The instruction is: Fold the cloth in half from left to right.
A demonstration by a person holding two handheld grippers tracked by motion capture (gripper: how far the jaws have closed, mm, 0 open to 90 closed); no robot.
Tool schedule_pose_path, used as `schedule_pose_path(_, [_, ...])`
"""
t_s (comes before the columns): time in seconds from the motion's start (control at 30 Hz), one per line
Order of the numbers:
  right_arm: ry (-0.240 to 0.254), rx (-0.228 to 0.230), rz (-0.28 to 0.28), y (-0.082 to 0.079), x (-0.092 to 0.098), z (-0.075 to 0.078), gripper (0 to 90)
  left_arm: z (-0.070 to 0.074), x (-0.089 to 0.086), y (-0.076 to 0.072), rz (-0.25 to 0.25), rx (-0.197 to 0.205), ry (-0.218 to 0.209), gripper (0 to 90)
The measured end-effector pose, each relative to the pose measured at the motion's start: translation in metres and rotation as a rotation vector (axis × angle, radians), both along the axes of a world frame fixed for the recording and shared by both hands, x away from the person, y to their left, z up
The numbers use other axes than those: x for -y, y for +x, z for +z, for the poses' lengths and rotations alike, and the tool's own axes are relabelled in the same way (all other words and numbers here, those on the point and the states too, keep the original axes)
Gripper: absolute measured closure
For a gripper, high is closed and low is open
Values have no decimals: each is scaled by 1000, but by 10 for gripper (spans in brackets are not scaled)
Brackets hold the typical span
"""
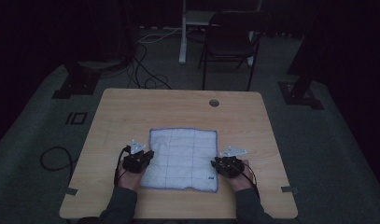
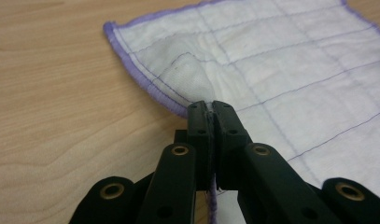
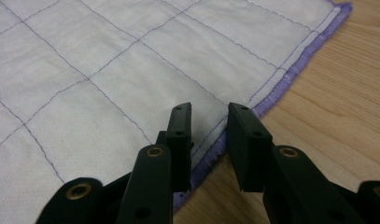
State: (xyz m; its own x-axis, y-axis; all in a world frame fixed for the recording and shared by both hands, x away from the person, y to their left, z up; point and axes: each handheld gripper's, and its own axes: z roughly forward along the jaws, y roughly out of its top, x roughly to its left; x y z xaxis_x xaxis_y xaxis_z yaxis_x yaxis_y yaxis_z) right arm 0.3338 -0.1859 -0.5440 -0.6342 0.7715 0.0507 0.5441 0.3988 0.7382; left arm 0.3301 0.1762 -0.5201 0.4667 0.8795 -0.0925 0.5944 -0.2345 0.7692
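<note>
Cloth (image 1: pixel 183 158), white with purple grid and hem, lies flat; my left gripper (image 2: pixel 210 112) pinches its edge, my right gripper (image 3: pixel 208 122) gapes astride the hem.

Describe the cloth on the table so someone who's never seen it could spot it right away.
On the light wooden table, near the person's edge, lies a square white quilted cloth with purple stitched grid lines. A purple hem runs round its border, and it lies between the left tongs pinching its edge and the open right tongs.
</note>
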Motion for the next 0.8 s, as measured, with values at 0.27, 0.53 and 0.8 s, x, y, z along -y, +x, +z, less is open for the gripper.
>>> schedule_pose_path(0.27, [1,0,3,0,0,0,711,8,6,1,-19,17,-11,874])
schedule_pose_path(0.53, [3,-1,8,0,0,0,695,17,11,2,-40,37,-24,875])
schedule_pose_path(0.8, [2,1,8,0,0,0,695,24,18,2,-59,54,-26,875])
